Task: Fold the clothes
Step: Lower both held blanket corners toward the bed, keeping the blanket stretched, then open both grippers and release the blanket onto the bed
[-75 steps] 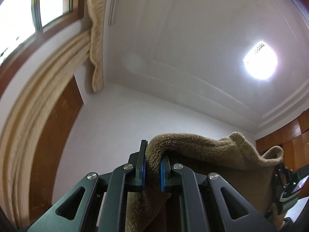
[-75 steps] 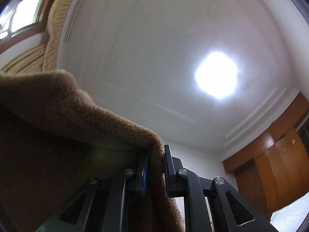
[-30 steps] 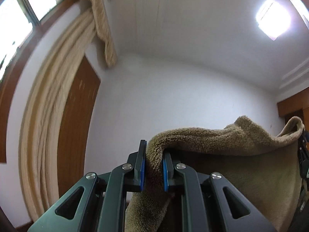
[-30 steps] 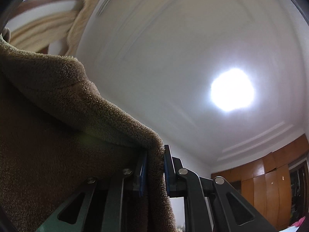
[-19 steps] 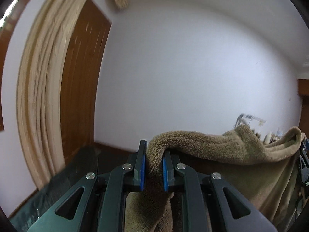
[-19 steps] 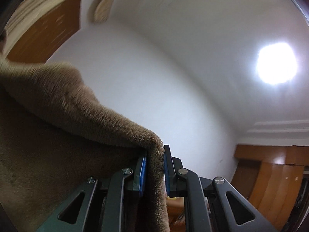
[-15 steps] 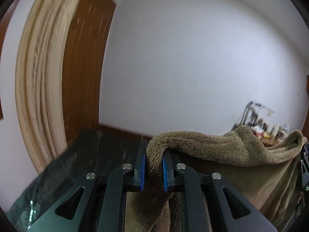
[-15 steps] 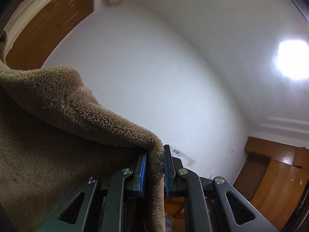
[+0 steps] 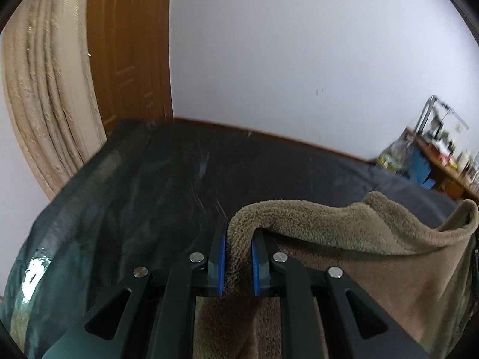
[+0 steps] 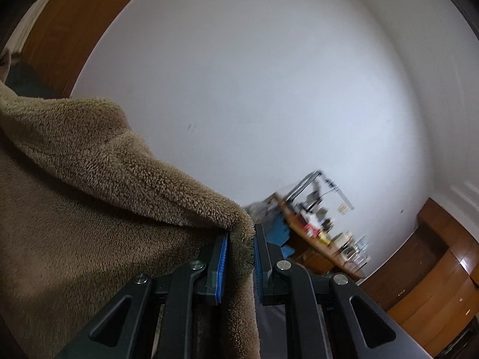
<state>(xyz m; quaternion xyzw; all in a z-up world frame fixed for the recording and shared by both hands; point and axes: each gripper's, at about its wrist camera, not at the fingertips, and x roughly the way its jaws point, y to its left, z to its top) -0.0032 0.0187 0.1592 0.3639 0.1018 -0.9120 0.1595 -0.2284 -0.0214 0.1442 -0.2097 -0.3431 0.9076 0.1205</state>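
Fleecy brown garment [image 9: 344,239] is clamped at its top edge by both tongs, left tongs [image 9: 238,257] and right tongs [image 10: 241,261], and hangs stretched between them (neither nearer). Its long edge runs left-right, above the dark bed [image 9: 149,194] lying just beyond.

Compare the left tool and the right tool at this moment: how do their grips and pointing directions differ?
The left tool points down over the dark bed cover; the right tool faces the white wall. From the left tool the brown fleece garment runs off rightward; from the right tool, leftward. Both are shut on its top edge.
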